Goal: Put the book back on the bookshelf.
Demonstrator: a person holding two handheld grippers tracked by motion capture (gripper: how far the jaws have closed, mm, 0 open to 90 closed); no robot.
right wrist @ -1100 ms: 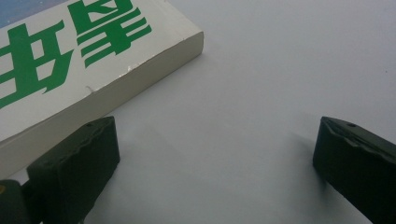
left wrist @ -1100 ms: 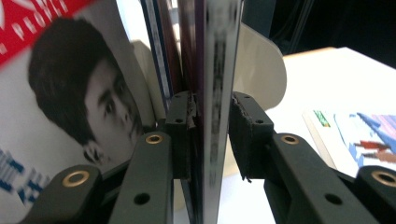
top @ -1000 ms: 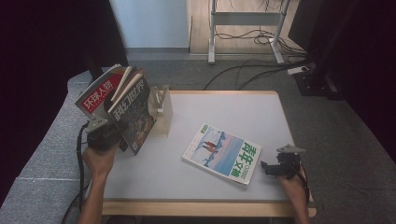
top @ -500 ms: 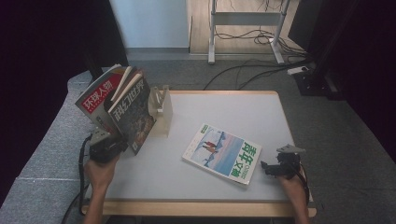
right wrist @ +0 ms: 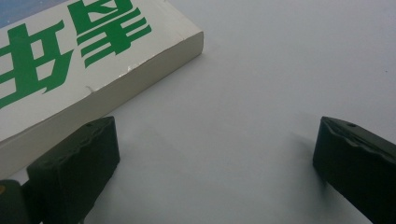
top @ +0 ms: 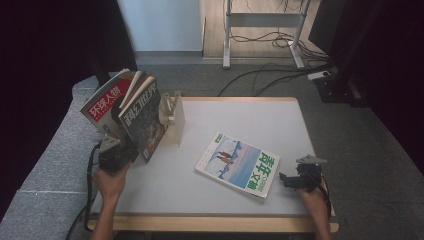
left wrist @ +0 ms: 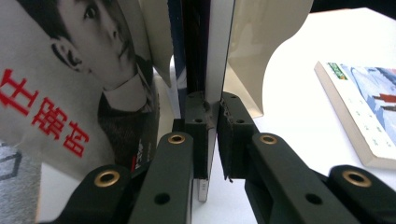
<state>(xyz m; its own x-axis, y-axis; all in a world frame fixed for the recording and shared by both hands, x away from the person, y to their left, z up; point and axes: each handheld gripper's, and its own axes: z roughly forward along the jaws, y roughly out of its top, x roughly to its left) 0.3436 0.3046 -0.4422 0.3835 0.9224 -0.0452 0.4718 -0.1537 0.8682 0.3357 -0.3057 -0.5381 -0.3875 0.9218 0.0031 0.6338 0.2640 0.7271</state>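
Left tool [left wrist: 212, 135] clamped on the lower edge of a dark magazine [top: 145, 117], jaws just drawn together on its thin spine. Magazine upright and tilted at the tabletop's [top: 235, 112] left edge, leaning beside a red magazine [top: 105, 102] and against a cream stand [top: 171, 111]. Right tool [right wrist: 215, 158] low over the tabletop near the right front corner, jaws apart, nothing between them. Just beside its one jaw, the corner of a flat book [top: 237, 164] lying mid-tabletop, angled. Bare surface open behind the book, toward the far edge, and in front between both hands.
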